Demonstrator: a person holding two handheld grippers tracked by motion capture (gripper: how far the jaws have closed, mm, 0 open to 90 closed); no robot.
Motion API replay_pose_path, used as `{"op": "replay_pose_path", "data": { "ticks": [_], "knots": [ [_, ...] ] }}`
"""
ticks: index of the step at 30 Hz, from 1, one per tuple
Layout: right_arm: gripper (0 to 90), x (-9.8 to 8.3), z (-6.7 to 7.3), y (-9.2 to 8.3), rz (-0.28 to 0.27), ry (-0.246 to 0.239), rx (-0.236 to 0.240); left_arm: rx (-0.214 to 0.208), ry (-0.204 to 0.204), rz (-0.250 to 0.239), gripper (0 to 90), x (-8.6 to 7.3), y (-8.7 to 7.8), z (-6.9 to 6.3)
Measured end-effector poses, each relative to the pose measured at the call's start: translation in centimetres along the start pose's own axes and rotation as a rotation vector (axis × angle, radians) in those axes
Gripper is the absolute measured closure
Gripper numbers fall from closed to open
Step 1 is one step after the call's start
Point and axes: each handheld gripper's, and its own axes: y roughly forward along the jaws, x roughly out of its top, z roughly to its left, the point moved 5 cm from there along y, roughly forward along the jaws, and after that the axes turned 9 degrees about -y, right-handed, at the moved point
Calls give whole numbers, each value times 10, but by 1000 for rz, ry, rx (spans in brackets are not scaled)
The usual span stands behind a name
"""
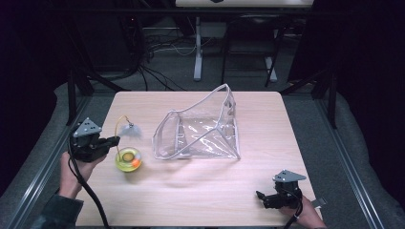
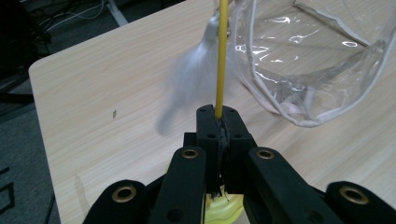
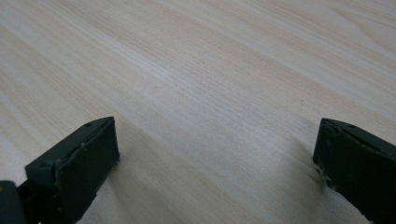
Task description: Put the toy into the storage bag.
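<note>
One toy is being handled: a cat teaser with a thin yellow wire stem (image 2: 221, 56) that rises from a round yellow-green base (image 1: 128, 160) carrying an orange spot, arches over, and ends in a pale grey feather tuft (image 1: 131, 129), which is blurred in the left gripper view. The base is seen near the left edge of the surface (image 1: 191, 195), with a clear plastic zip pouch (image 1: 200, 131) standing open just beside it toward the middle. The stem is pinched low down, just above the base, between the pressed-together jaws of the left hand-held gripper (image 1: 114, 140), which is held at the left edge with the toy directly in front of it. The right hand-held gripper (image 1: 259, 196) is kept low at the near right corner, its jaws spread wide over bare wood, well apart from the toy.
</note>
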Motion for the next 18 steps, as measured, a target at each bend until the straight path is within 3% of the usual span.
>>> {"op": "replay_pose_path", "data": {
  "ticks": [12, 18],
  "knots": [
    [0, 0, 0, 0, 0, 0, 0, 1, 45, 32, 885, 8, -1, -4],
    [0, 0, 0, 0, 1, 0, 0, -1, 46, 20, 885, 11, -4, -4]
  ]
}}
